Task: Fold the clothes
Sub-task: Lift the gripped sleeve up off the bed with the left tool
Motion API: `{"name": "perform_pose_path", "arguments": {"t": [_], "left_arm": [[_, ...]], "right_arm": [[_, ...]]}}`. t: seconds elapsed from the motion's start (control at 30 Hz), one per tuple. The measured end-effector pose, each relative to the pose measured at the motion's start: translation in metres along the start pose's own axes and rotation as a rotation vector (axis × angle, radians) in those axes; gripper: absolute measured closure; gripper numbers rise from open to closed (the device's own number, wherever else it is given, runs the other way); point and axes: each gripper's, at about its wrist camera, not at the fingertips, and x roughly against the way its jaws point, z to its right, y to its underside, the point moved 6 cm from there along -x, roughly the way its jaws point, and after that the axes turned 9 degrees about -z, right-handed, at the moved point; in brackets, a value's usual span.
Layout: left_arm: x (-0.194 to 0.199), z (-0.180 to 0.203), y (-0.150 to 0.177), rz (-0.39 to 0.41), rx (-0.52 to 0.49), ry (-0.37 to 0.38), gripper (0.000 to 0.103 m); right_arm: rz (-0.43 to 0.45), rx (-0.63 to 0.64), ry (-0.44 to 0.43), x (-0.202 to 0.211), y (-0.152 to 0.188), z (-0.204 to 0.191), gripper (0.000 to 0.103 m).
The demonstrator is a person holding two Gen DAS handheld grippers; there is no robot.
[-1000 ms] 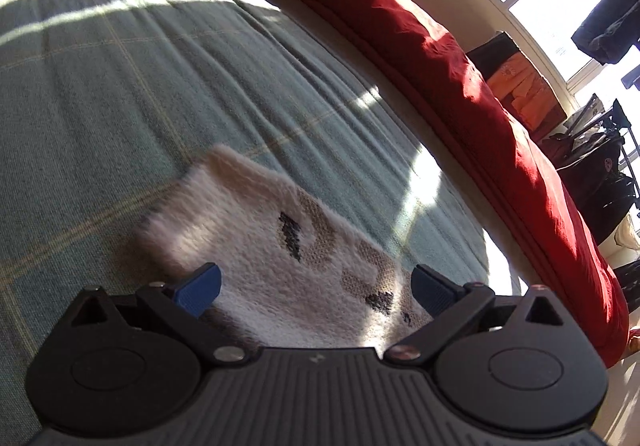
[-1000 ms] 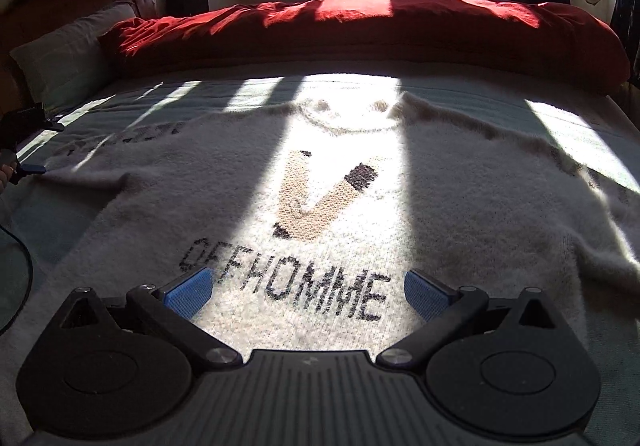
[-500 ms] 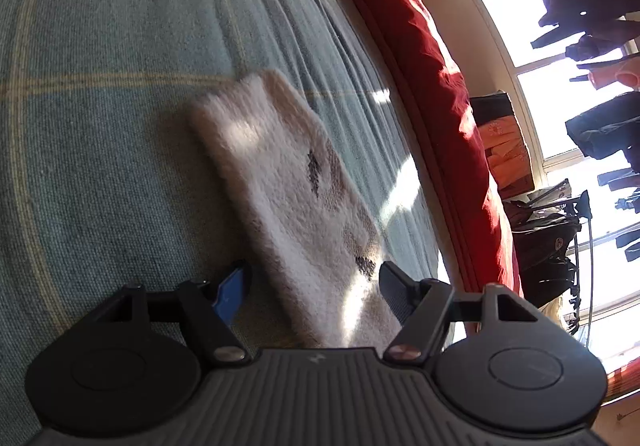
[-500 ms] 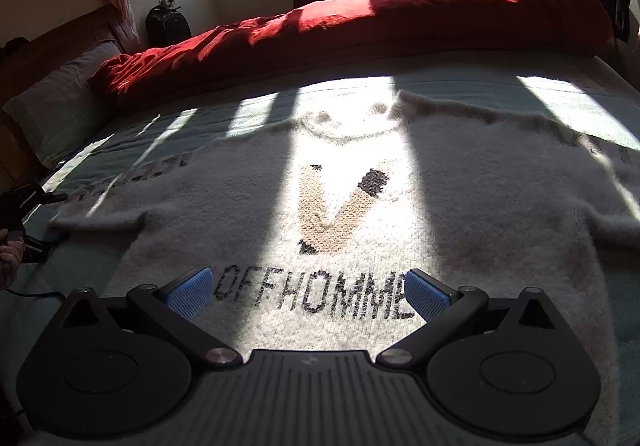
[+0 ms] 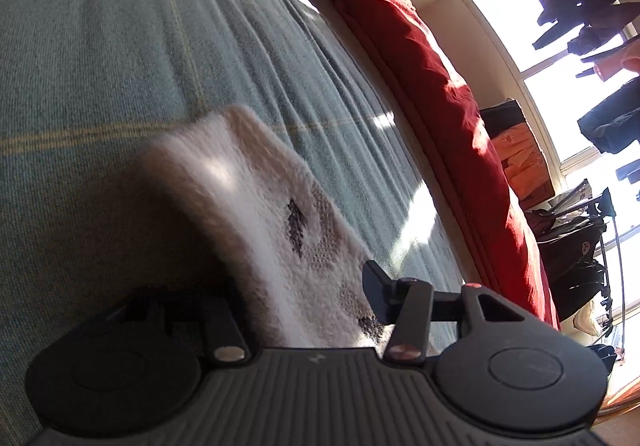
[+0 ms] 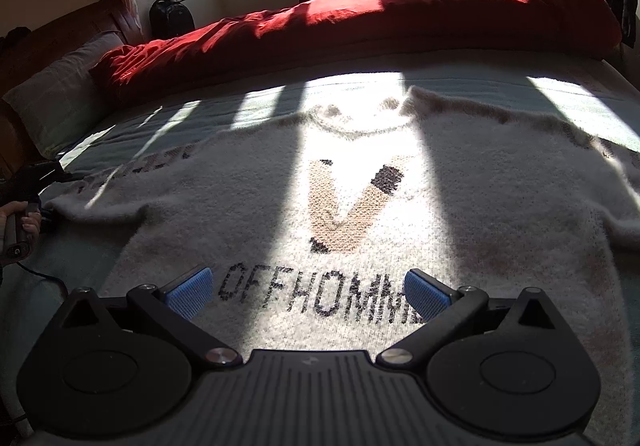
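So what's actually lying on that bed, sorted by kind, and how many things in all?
Sweaters: 1, the white knitted sweater spread flat
Duvets: 1, the red duvet bunched along the far edge
Pillows: 1, the grey-green pillow by the headboard
Total: 3

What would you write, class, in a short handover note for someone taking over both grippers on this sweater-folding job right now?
Left gripper: jaws closing around the sleeve end; the fabric lies between them.
Right gripper: open, empty, over the hem by the lettering.
Sweater: spread flat, front up, on the green bedspread; red duvet bunched beyond the collar.
Done: the sweater is laid out flat.
Left: every fold, probably starting with this sleeve across the body.
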Motion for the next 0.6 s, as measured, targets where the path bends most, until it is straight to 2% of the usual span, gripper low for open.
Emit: {"name": "perform_pose_path", "arguments": {"t": [0.03,0.07,0.1,0.4,0.5,0.6], "left_arm": [[0.000,-0.003,0.000,0.002,0.002,-0.022,0.079],[0.001,-0.006,0.000,0.003,0.010,-0.036,0.089],[0.001,-0.008,0.000,0.004,0.016,-0.046,0.091],[0.006,0.024,0.006,0.012,-0.135,-0.219,0.096],[0.012,0.042,0.009,0.019,-0.196,-0.248,0.096],[0.019,0.063,0.013,0.024,-0.258,-0.270,0.096]], "right_arm": [[-0.001,0.003,-0.001,-0.001,0.000,0.001,0.000],[-0.001,0.006,-0.003,-0.002,0.000,0.002,0.000],[-0.001,0.006,-0.003,-0.003,0.001,0.003,0.000],[-0.018,0.113,0.016,-0.019,0.002,0.007,0.000],[-0.007,0.121,0.018,-0.022,0.005,0.011,0.000],[-0.003,0.097,-0.019,-0.023,0.011,0.017,0.000]]}}
